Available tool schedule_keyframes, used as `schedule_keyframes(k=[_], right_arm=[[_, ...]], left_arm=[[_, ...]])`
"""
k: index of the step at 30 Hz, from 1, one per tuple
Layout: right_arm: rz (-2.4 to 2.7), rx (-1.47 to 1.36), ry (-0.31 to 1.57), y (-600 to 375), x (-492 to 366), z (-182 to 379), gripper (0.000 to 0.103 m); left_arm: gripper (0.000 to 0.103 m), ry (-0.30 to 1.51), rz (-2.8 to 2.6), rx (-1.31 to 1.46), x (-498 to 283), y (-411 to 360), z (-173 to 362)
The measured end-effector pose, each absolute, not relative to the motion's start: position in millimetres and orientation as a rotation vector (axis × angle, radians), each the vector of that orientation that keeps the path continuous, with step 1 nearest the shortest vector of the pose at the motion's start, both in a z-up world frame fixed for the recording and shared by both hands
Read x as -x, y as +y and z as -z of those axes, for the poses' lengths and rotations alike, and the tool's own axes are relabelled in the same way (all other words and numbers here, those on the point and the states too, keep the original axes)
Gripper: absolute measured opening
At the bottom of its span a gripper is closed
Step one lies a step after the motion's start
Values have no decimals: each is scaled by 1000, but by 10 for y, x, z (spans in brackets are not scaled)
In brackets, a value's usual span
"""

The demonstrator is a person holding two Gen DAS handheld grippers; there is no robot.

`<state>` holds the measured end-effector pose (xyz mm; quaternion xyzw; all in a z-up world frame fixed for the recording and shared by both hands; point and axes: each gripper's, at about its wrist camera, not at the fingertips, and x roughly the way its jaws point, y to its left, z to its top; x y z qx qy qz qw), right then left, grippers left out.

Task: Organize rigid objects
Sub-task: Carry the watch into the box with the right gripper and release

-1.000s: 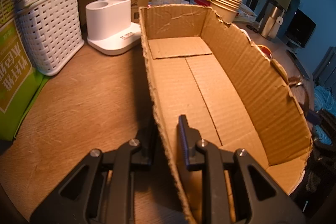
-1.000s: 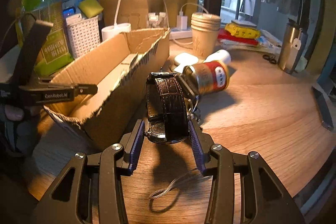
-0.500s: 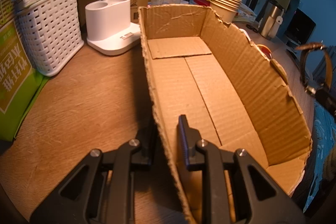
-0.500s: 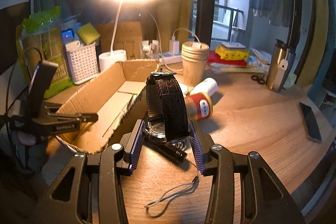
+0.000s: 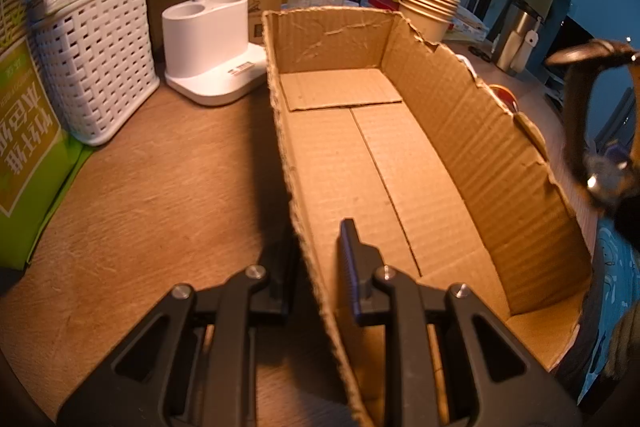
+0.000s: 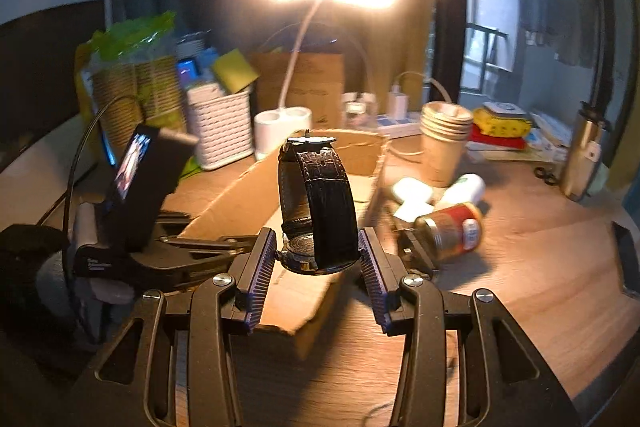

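My right gripper (image 6: 318, 259) is shut on a wristwatch (image 6: 320, 203) with a black leather strap, holding it upright above the near end of the open cardboard box (image 6: 240, 203). In the left wrist view the same watch (image 5: 592, 131) hangs blurred beyond the box's right wall. My left gripper (image 5: 316, 259) is shut on the box's left wall (image 5: 288, 155), one finger outside, one inside. The box floor (image 5: 360, 167) is bare. A small jar (image 6: 452, 231) with a red label lies on its side on the table, right of the box.
A white lamp base (image 5: 212, 47), a white woven basket (image 5: 96, 59) and a green package (image 5: 24, 131) stand left of the box. Stacked paper cups (image 6: 444, 143), white containers (image 6: 460, 191), a steel flask (image 6: 580, 155) and a phone (image 6: 624, 255) occupy the wooden table on the right.
My right gripper has risen and swung left with the watch, from beside the box to over its near end. The watch has entered the left wrist view. The left gripper has kept still.
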<state>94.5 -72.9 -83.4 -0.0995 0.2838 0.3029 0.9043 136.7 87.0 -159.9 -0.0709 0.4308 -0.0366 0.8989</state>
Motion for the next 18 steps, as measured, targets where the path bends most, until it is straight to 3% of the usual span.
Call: schedule_keyframes(k=[18], right_arm=[[-662,287,713,-431,-1000,1165,45]], left_arm=[[21,890,79,144,-1372,860,1596]])
